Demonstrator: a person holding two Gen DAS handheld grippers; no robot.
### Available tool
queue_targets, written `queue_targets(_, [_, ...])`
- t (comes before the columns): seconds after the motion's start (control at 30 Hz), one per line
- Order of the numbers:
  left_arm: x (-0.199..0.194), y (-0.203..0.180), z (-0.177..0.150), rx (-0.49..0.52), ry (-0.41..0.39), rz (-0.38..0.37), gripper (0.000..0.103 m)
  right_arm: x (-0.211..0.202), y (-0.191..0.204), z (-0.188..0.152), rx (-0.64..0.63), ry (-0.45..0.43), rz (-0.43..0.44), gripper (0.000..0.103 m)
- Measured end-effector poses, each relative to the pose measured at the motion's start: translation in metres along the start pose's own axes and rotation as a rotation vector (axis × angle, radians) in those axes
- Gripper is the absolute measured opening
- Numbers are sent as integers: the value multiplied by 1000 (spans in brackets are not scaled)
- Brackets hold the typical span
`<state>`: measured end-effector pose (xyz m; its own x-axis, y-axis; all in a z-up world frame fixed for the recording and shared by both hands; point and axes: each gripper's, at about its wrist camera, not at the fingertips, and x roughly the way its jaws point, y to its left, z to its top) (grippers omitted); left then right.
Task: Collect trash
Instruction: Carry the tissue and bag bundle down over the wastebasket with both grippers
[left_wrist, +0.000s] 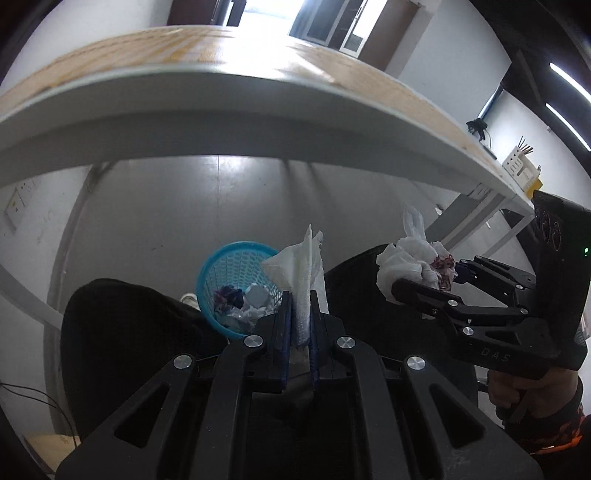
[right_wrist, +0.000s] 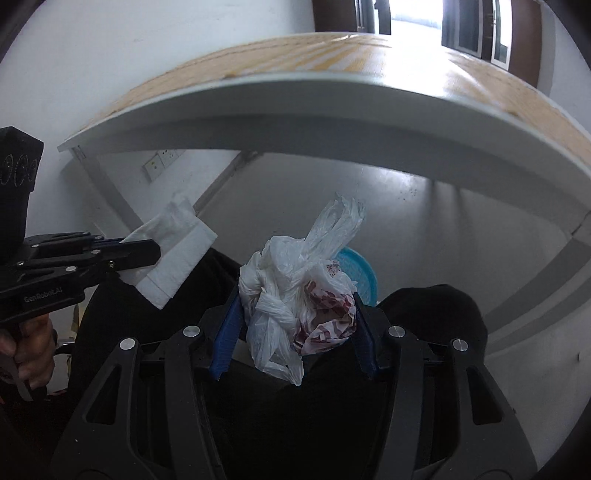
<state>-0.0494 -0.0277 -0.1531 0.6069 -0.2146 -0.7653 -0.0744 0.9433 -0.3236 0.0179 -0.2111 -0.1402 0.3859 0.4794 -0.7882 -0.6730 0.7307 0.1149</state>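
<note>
a: left gripper (left_wrist: 297, 295) is pinched nearly flat on a folded white tissue (left_wrist: 301, 266), which stands up out of the pads. right gripper (right_wrist: 295, 306) sits at a middling width, its blue pads pressing both sides of a knotted plastic bag (right_wrist: 295, 295) with something red-patterned inside.

b: and the blue basket (left_wrist: 236, 284)? that's where both should go, i'd guess.

a: on the floor under the table (left_wrist: 221, 85), between the person's dark knees. from the left wrist view it lies just ahead of the left fingertips and a touch to their left, lower down. it already holds some scraps.

b: from the right side?

a: in the right wrist view only a sliver of its rim (right_wrist: 360, 269) shows, behind the bag and slightly to the right. so it's ahead of that claw too, but mostly hidden.

b: which one is closer?

a: the left, by my reading; the basket mouth sits just beside its tissue, while the right gripper (left_wrist: 424, 291) hangs off to the right of it, over a knee. i'd judge the tissue only needs a short reach forward and down. the bag has to come across toward the basket.
</note>
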Motion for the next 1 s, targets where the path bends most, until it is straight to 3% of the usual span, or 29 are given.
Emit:
queue_targets(0.47, [136,77,17,-132,148,61,7,153,-42,3,127,279,-1,50])
queue_targets(0.8, [213,123,32,-293,270,6,7,242,-66,7,196,431,-11,50])
queue_targets(1.0, [245,127,32,-313,331,6,7,292,-84,10,274,512,7,50])
